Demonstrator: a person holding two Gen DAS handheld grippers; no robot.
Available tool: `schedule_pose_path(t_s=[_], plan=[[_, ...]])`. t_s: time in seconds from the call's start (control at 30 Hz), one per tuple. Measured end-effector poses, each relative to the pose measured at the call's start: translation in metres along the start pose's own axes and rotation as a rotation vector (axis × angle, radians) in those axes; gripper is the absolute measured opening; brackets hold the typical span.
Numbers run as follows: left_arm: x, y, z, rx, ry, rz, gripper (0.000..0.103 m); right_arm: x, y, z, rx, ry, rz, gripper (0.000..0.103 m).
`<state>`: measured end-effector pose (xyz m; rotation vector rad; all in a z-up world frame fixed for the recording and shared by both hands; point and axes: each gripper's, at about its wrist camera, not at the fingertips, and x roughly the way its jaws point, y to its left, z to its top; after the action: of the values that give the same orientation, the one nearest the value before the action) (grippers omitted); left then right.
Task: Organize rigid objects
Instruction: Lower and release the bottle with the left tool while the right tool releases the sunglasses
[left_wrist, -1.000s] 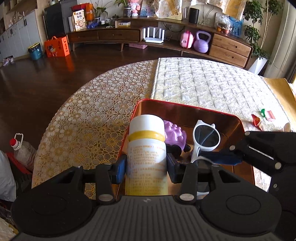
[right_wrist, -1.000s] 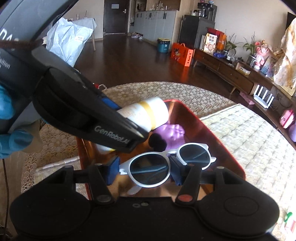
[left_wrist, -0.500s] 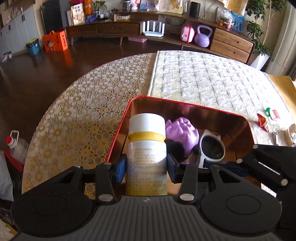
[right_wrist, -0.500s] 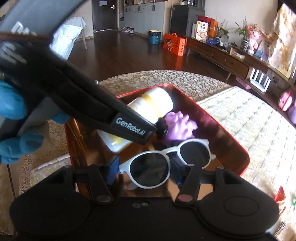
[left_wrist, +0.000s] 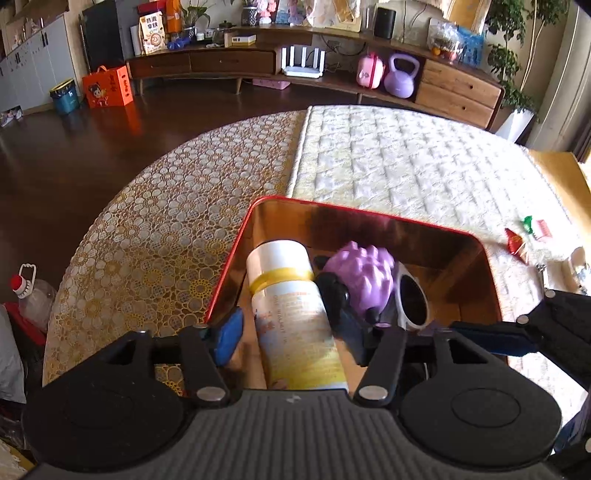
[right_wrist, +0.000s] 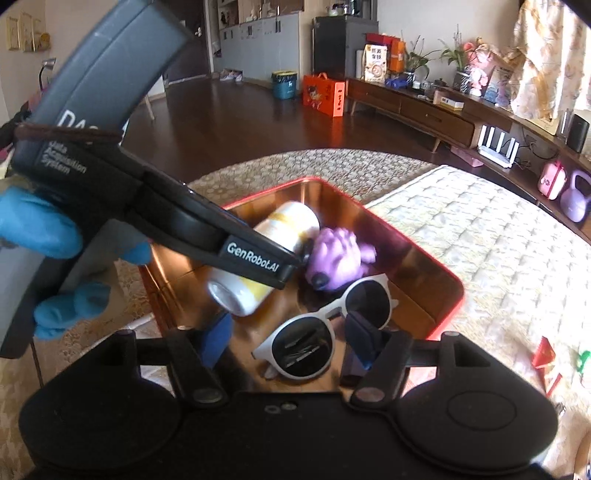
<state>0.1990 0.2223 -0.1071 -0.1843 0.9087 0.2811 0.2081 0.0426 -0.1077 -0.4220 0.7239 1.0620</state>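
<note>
1. Now the left gripper (left_wrist: 295, 332) jaws are opening off the white bottle (left_wrist: 295, 314), which lies in the red tin (left_wrist: 236, 266) near its left wall and may roll.
2. Likewise the right gripper (right_wrist: 291, 339) jaws are opening around the white sunglasses (right_wrist: 325, 328) on the tin floor; a pad could snag them.

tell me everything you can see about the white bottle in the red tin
The white bottle looks like plastic, with a wide white cap, a yellow band below it and a printed label on the body. It lies tilted on its side in the red tin, cap pointing away from the left gripper, whose jaws are opening with the bottle between them, no longer pressed by the pads. A purple spiky toy sits right beside it; whether they touch is unclear.
</note>
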Motion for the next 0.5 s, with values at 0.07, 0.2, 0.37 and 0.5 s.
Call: schedule_pose_path(t_s=[0.07, 0.2, 0.37, 0.5], plan=[[-0.005, -0.003, 0.000, 0.011, -0.013, 0.012, 0.061, -0.007, -0.002, -0.003, 0.011, -0.018, -0.011, 0.068], [-0.016, -0.006, -0.001, 0.015, -0.028, 0.005, 0.061, -0.024, -0.006, -0.004, 0.037, -0.052, -0.017, 0.071], [-0.033, -0.013, -0.005, 0.042, -0.057, -0.005, 0.061, -0.047, -0.008, -0.008, 0.059, -0.087, -0.022, 0.077], [-0.048, -0.022, -0.007, 0.054, -0.077, -0.036, 0.061, -0.066, -0.006, -0.011, 0.071, -0.116, -0.028, 0.080]])
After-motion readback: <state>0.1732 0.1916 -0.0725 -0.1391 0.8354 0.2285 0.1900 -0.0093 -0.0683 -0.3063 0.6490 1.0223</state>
